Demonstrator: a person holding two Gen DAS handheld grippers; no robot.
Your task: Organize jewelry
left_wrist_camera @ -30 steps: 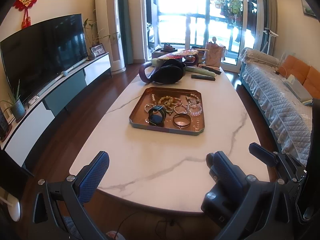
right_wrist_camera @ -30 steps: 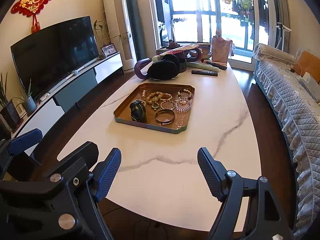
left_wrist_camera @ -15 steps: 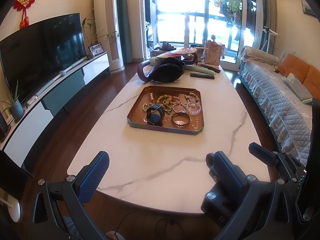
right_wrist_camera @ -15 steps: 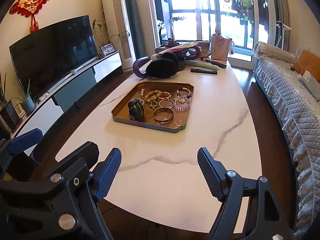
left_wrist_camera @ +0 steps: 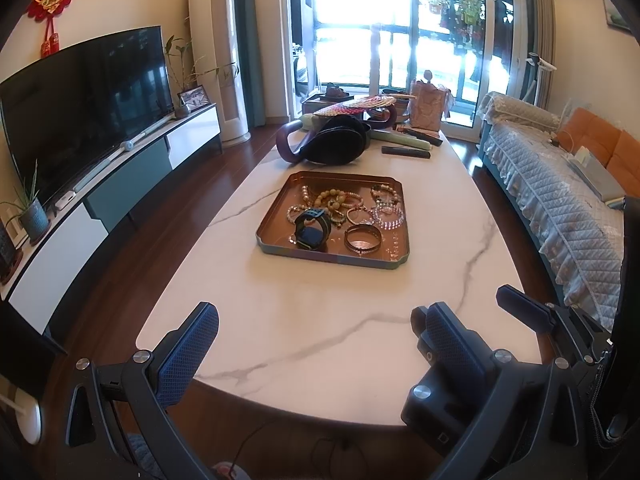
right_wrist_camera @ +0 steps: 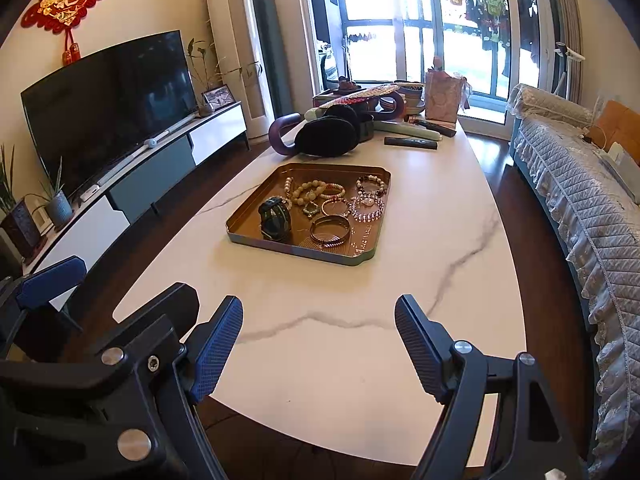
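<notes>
A copper tray [left_wrist_camera: 332,258] [right_wrist_camera: 296,249] rests mid-table on the white marble top [left_wrist_camera: 320,360]. In it lie a dark watch [left_wrist_camera: 312,229] [right_wrist_camera: 275,219], a metal bangle [left_wrist_camera: 363,238] [right_wrist_camera: 331,230], a clear crystal bracelet [left_wrist_camera: 388,216] and several bead bracelets [left_wrist_camera: 338,200] [right_wrist_camera: 310,192]. My left gripper [left_wrist_camera: 320,316] hovers open over the table's near end, well short of the tray. My right gripper [right_wrist_camera: 319,308] is open beside it, also empty. One of the right gripper's fingers [left_wrist_camera: 520,308] shows at the right of the left wrist view.
At the far end of the table sit a black bag with a purple handle [left_wrist_camera: 332,144], a remote [left_wrist_camera: 406,152], a woven fan [left_wrist_camera: 360,105] and a pink gift bag [left_wrist_camera: 428,106]. A TV and low console [left_wrist_camera: 80,120] line the left; a quilt-covered sofa [left_wrist_camera: 560,208] the right.
</notes>
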